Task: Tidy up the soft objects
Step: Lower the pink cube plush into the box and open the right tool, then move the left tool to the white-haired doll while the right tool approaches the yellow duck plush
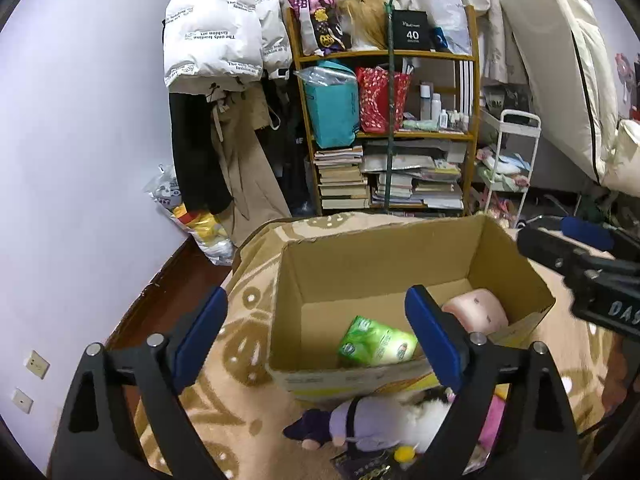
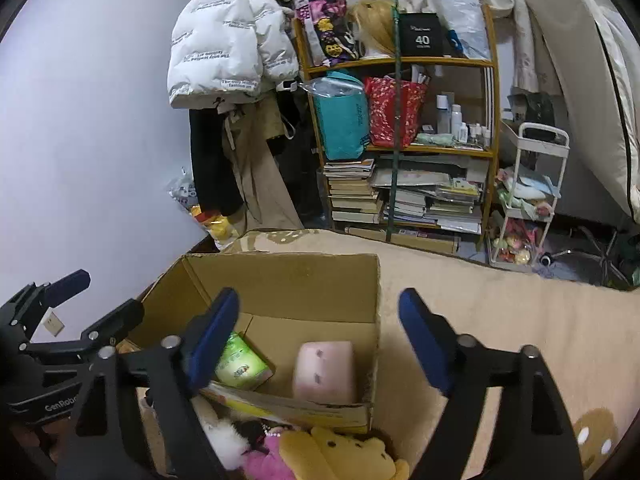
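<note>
An open cardboard box [image 1: 508,256] stands on a beige patterned blanket [image 1: 248,300]. Inside it lie a green tissue pack [image 1: 378,346] and a pink soft cushion [image 1: 478,312]. The box [image 2: 280,276], green pack [image 2: 240,364] and pink cushion [image 2: 324,372] also show in the right wrist view. In front of the box lie a purple and white plush doll [image 1: 372,424], a yellow bear plush [image 2: 340,452] and a pink plush [image 2: 264,460]. My left gripper [image 1: 316,328] is open and empty above the box's near wall. My right gripper [image 2: 320,332] is open and empty over the box.
A wooden shelf [image 1: 474,92] with bags, bottles and stacked books stands behind. Coats [image 1: 216,40] hang at its left. A white trolley [image 1: 516,156] and a leaning mattress [image 1: 568,80] are at the right. A plastic bag of toys [image 1: 192,216] lies by the wall.
</note>
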